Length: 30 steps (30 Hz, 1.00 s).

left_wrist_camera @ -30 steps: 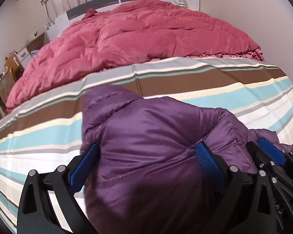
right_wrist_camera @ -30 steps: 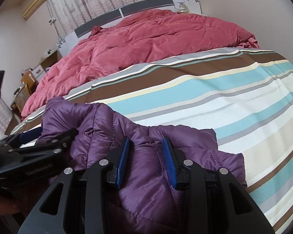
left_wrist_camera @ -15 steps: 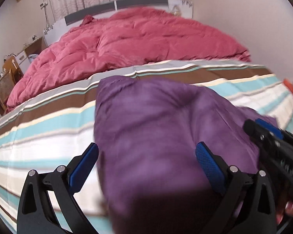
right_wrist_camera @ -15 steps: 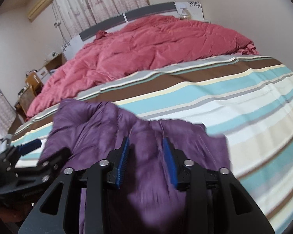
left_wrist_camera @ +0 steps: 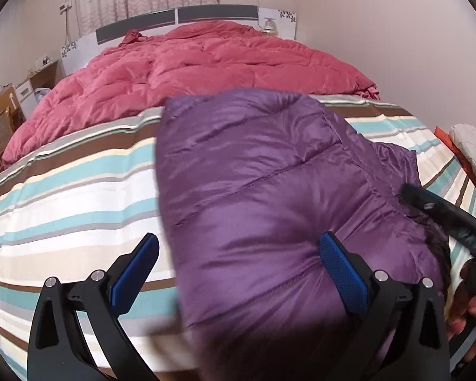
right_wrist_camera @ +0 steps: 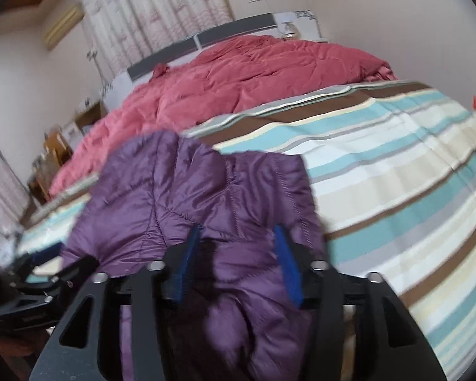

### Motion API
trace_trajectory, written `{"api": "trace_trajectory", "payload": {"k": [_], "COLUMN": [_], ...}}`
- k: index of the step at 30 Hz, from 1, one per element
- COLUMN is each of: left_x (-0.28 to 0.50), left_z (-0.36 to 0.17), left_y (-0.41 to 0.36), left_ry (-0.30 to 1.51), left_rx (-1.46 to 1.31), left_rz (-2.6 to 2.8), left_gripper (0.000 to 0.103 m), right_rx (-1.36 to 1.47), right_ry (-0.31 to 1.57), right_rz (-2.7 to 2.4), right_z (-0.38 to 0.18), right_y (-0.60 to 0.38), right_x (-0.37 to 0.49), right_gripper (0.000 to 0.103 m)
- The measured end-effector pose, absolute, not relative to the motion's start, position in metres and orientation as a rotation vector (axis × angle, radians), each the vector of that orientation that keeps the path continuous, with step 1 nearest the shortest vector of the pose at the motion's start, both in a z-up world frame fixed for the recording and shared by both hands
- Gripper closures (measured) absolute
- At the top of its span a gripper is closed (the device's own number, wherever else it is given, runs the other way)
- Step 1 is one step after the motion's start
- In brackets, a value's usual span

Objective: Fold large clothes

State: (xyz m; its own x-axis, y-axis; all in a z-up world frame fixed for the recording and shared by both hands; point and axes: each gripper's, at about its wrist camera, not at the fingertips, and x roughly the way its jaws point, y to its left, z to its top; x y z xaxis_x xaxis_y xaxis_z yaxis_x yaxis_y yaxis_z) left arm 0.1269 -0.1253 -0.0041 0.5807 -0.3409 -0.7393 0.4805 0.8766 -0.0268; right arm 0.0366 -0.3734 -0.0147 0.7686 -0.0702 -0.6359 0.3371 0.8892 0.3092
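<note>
The left claw (left_wrist_camera: 238,273) is standing spread wide, its blue pads (left_wrist_camera: 342,273) apart, with the purple puffer jacket (left_wrist_camera: 263,190) bulging between them; only the right-hand pad is touching fabric, so nothing is being pinched. The right claw (right_wrist_camera: 236,263) is gripping a bunched fold of the purple puffer jacket (right_wrist_camera: 206,190) between its pads (right_wrist_camera: 287,266), which are sitting wider apart than a second ago, though fabric is still filling the gap. Compared with the earlier frames, the jacket is now rising higher and stretching further up the bed toward the pink duvet (left_wrist_camera: 206,73): a second ago it was lying low and crumpled near the foot edge, and now its quilted panel is billowing out smooth and broad, its far end overlapping the brown band of the striped sheet (left_wrist_camera: 63,190). The jacket is sitting at the foot end of the bed, nearer the right edge, partly lifted off the sheet. In the right wrist view the picture is blurring with motion. A pale folded cloth (left_wrist_camera: 472,149) is lying at the right edge of the bed.
</note>
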Motion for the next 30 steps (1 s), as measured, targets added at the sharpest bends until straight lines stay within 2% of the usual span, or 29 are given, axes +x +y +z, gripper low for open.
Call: {"api": "trace_trajectory", "payload": {"k": [1, 2, 5, 10, 13, 15, 20, 23, 26, 30], "left_x": [0.125, 0.126, 0.129, 0.129, 0.131, 0.131, 0.129, 0.126, 0.121, 0.118], "left_z": [-0.002, 0.000, -0.003, -0.016, -0.022, -0.024, -0.036, -0.035, -0.028, -0.018], "left_y": [-0.119, -0.108, -0.089, -0.077, -0.082, -0.085, -0.096, -0.101, -0.102, -0.100], "left_ry": [0.824, 0.840, 0.882, 0.939, 0.973, 0.988, 1.024, 1.011, 0.984, 0.949], "left_rx": [0.166, 0.132, 0.050, -0.036, -0.041, -0.047, -0.070, -0.051, -0.009, 0.034], "left_rz": [-0.480, -0.484, -0.504, -0.579, -0.634, -0.665, -0.749, -0.752, -0.757, -0.748], "left_gripper": [0.002, 0.002, 0.002, 0.002, 0.002, 0.002, 0.004, 0.010, 0.022, 0.040], "right_rx": [0.456, 0.460, 0.498, 0.714, 0.775, 0.830, 0.904, 0.898, 0.899, 0.866], "right_ry": [0.648, 0.657, 0.685, 0.764, 0.803, 0.810, 0.793, 0.795, 0.780, 0.739], "right_rz": [-0.233, -0.246, -0.236, -0.136, -0.085, -0.047, -0.002, 0.008, 0.025, 0.058], "right_z": [-0.010, -0.009, -0.013, -0.043, -0.056, -0.064, -0.076, -0.075, -0.071, -0.059], "right_y": [-0.379, -0.382, -0.391, -0.412, -0.413, -0.412, -0.409, -0.404, -0.403, -0.399], "right_x": [0.027, 0.021, 0.009, 0.009, 0.018, 0.022, 0.026, 0.026, 0.026, 0.026], "right_gripper": [0.022, 0.020, 0.020, 0.020, 0.025, 0.035, 0.047, 0.053, 0.064, 0.071]}}
